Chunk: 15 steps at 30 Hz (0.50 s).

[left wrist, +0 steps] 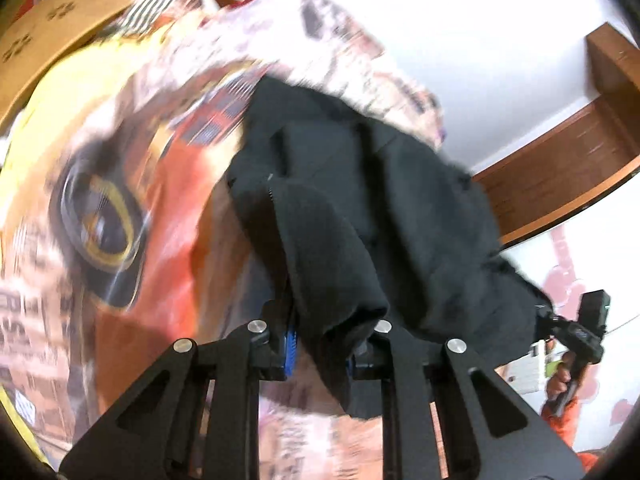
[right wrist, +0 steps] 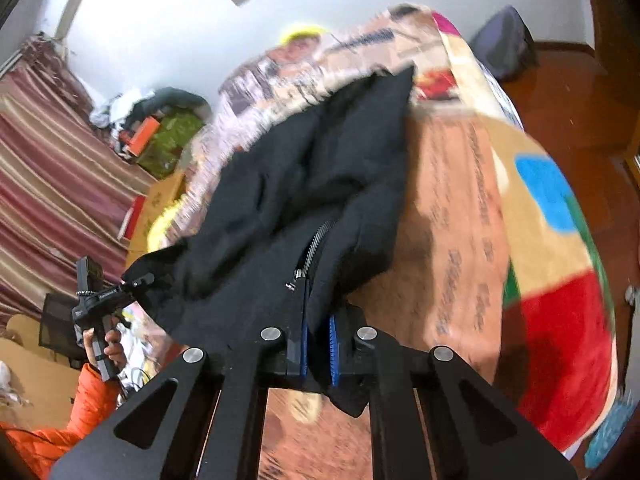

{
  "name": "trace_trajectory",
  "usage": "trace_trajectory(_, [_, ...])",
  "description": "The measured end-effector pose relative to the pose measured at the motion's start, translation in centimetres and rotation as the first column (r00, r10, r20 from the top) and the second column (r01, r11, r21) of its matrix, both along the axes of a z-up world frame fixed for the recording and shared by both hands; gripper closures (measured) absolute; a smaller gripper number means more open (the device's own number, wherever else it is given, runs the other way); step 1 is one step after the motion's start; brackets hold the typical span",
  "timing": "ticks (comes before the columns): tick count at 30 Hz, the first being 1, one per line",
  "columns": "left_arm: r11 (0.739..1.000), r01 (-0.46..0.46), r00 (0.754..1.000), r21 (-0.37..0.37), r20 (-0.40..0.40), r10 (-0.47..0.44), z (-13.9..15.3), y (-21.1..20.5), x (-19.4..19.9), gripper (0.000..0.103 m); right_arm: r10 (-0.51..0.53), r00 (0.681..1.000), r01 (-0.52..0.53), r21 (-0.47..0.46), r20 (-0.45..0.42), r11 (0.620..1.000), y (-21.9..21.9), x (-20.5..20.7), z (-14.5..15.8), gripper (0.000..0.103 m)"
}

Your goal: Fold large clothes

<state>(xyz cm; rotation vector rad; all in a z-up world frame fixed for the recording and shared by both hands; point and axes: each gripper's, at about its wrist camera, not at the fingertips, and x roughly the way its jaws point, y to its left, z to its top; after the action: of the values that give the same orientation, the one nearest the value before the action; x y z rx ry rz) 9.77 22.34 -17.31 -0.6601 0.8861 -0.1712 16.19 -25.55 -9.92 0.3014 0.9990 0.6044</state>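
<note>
We hold the black jacket [left wrist: 360,200] up over the blanket [left wrist: 120,208], stretched between both tools. Our left gripper [left wrist: 322,350] is closed on one edge; our right gripper [right wrist: 318,346] pinches the cloth beside the zipper [right wrist: 316,244], though blur hides finer detail.

The soft black fleece zip-up jacket [right wrist: 280,216] is showing a silver zipper [right wrist: 316,244]. The printed bed blanket [right wrist: 520,240] is displaying tan, red, blue and green patches. Both black claws are showing blue pads [right wrist: 333,350]. The sleeve [right wrist: 60,420] is appearing orange.
</note>
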Motion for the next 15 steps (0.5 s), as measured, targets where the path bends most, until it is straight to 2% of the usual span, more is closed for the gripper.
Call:
trace_trajectory(2, [1.0,0.01,0.999,-0.03,0.045,-0.009,2.3,0.0,1.1,0.086,0.012,0.999,-0.013,0.018,0.035,1.0,0.5,1.2,1.5,0.097])
trace_trajectory(4, [0.999,0.013,0.997,-0.044,0.078,-0.01,3.8,-0.2,4.2,0.087,0.016,0.998,-0.018,0.032,0.057,0.999,1.2,2.3,2.7,0.097])
trace_trajectory(8, [1.0,0.014,0.992,-0.018,0.125,-0.012,6.5,0.2,8.2,0.088,0.01,0.991,-0.014,0.032,0.133,0.999,2.4,5.2,4.7,0.097])
trace_trajectory(11, [1.0,0.002,0.987,0.016,0.162,-0.004,7.8,0.8,11.6,0.088,-0.011,0.988,0.006,0.034,0.153,0.999,2.7,7.8,4.7,0.097])
trace_trajectory(15, [0.997,-0.048,0.982,0.053,0.184,0.038,8.1,1.9,16.0,0.088,-0.071,0.987,0.067,0.029,0.147,0.997,2.4,12.0,3.7,0.098])
